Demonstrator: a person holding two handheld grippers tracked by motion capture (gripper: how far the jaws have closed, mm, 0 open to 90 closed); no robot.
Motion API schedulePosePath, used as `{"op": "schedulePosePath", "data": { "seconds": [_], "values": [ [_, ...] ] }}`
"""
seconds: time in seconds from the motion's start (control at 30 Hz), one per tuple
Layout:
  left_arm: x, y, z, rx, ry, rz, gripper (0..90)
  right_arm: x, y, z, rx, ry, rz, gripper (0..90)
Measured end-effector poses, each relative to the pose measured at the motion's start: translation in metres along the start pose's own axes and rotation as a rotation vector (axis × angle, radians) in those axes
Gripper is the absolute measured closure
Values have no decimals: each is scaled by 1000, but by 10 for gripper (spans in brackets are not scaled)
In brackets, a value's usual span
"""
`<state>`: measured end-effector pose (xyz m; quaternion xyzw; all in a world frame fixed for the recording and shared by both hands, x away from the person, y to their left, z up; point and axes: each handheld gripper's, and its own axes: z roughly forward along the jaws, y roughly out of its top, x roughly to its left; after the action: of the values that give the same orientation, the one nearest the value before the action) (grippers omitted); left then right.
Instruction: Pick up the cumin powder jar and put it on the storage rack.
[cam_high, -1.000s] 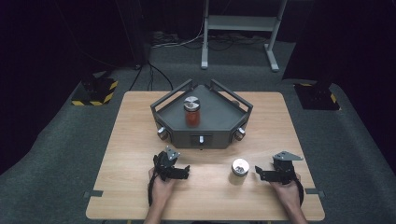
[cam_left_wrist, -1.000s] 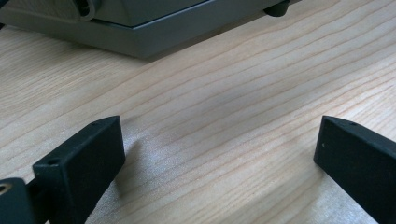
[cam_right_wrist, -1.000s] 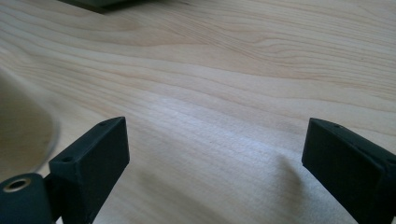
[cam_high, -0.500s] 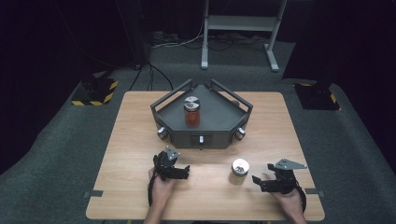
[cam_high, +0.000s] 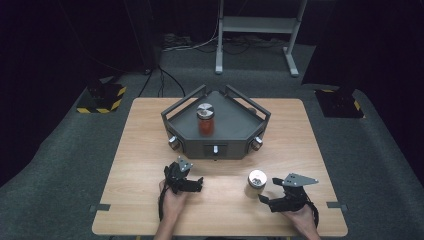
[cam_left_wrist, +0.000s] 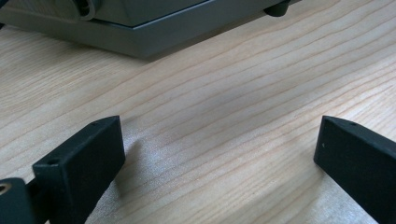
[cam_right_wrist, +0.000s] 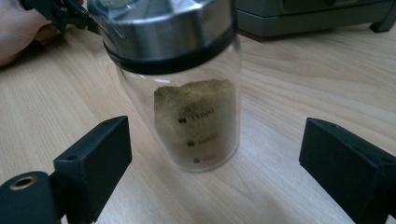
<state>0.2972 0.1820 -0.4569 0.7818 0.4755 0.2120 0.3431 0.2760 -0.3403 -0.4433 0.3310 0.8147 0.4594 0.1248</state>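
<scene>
**A:** Starting at the left tongs (cam_left_wrist: 219, 144): any change?

**B:** None. Parked as before, spread wide over bare tabletop (cam_high: 150, 150), nothing between.

**A:** And in the middle?

**B:** Untouched too: grey metal tray (cam_high: 235, 135), three-cornered and railed, with a red-filled jar (cam_high: 205, 120) standing inside under a silver cap.

**A:** Further right?

**B:** Small jar (cam_right_wrist: 196, 121), upright on the pale grained wood, near the front edge, right of centre. Clear round glass, printed marks up the side, roughly half full of tan powder, topped with a brushed steel lid (cam_right_wrist: 163, 28) over a black band.

**A:** Then the right tongs (cam_high: 264, 199)?

**B:** Shifted a little toward the near edge. Just been narrowing slightly, yet standing wide. Looking along them, glass framed in the gap, neither pad touching.

**A:** Meaning?

**B:** Probably lining up a grasp, with nothing lifted yet. Smooth, slippery walls, so best squeezed squarely below the lid.
</scene>
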Motion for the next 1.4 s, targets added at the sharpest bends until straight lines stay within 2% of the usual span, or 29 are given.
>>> {"op": "schedulePosePath", "data": {
  "seconds": [0.33, 0.6, 0.93, 1.4],
  "values": [
    [0, 0, 0, 0, 0, 0, 17, 2, 6, 16, -23, 23, -38, 118],
    [0, 0, 0, 0, 0, 0, 17, 3, 8, 26, -37, 30, -55, 189],
    [0, 0, 0, 0, 0, 0, 17, 4, 6, 26, -49, 35, -80, 281],
    [0, 0, 0, 0, 1, 0, 17, 16, 5, 24, -55, -8, -142, 307]
  ]
}}
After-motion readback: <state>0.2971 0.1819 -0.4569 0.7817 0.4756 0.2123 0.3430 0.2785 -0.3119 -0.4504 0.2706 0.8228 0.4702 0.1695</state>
